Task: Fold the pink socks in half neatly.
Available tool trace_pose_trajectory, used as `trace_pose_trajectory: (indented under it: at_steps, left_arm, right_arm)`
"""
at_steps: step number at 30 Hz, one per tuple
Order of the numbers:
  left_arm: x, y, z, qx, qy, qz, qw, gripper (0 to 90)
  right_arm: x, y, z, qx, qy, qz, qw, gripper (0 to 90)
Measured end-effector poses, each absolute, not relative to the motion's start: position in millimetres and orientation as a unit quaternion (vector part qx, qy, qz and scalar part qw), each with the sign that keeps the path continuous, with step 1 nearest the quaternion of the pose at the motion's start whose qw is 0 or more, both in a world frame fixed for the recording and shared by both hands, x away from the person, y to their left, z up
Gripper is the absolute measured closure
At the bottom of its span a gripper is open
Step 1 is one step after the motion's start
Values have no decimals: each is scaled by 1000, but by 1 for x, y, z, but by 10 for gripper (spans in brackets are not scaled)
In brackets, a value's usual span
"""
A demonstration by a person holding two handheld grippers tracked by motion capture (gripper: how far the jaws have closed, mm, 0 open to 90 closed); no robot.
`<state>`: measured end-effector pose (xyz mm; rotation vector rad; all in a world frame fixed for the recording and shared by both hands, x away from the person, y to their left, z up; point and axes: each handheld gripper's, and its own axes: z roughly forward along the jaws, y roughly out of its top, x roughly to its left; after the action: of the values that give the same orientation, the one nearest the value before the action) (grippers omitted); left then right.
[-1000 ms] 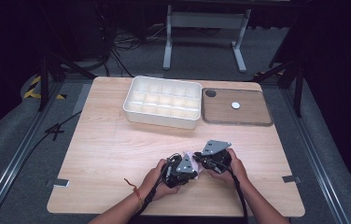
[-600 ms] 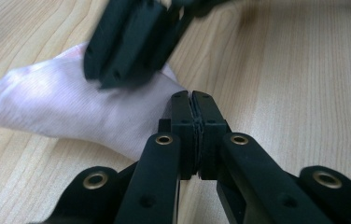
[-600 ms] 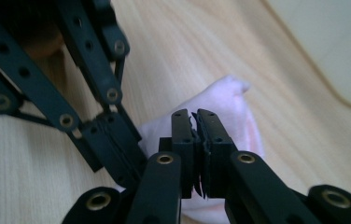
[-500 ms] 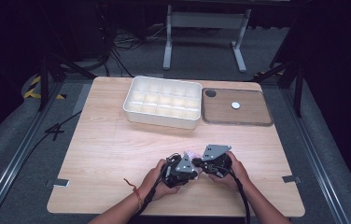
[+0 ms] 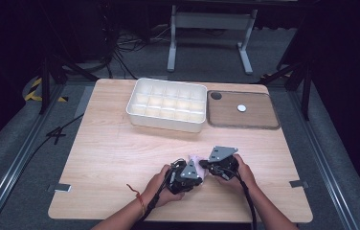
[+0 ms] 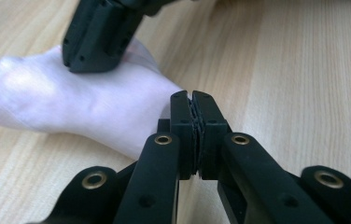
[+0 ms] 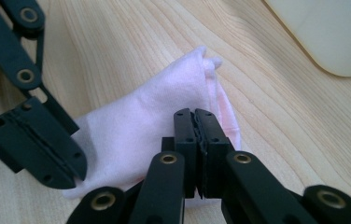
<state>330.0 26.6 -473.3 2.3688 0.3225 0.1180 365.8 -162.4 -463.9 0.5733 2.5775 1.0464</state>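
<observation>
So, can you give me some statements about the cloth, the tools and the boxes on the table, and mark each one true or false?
1. Both tools are shut on the cloth. True: the left tool and the right tool each pinch an edge of it.
2. The cloth is dark blue. False: it is pale pink.
3. The white tray has many compartments. True.
4. The cloth lies inside the white tray. False: it lies on the table, near the person's hands.
5. The wooden tray stands to the left of the white tray. False: it stands to its right in the high view.
</observation>
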Motion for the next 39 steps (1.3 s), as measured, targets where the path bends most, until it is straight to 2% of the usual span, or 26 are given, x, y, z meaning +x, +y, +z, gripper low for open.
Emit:
trace_pose_trajectory:
  at_steps: [2, 5, 9, 17, 26, 35, 39]
  left_arm:
    - [327, 27, -476, 923, 126, 53, 361, 866]
    - [331, 32, -475, 918, 139, 47, 368, 873]
    - [334, 41, -470, 908, 147, 32, 390, 852]
    - [343, 57, -456, 891, 167, 50, 419, 836]
    - [345, 80, -443, 899, 163, 85, 398, 775]
    - [341, 121, -442, 912, 168, 111, 357, 676]
    - [340, 147, -447, 909, 194, 111, 352, 636]
  right_arm:
    - [367, -163, -465, 203, 897, 357, 163, 893]
    - [369, -166, -467, 217, 892, 372, 140, 895]
    - [367, -163, -466, 211, 897, 361, 146, 895]
    - [368, -163, -466, 212, 896, 366, 138, 895]
    - [368, -166, -461, 214, 892, 373, 139, 863]
    - [369, -173, -453, 225, 882, 387, 147, 816]
    - [367, -174, -448, 226, 879, 393, 149, 797]
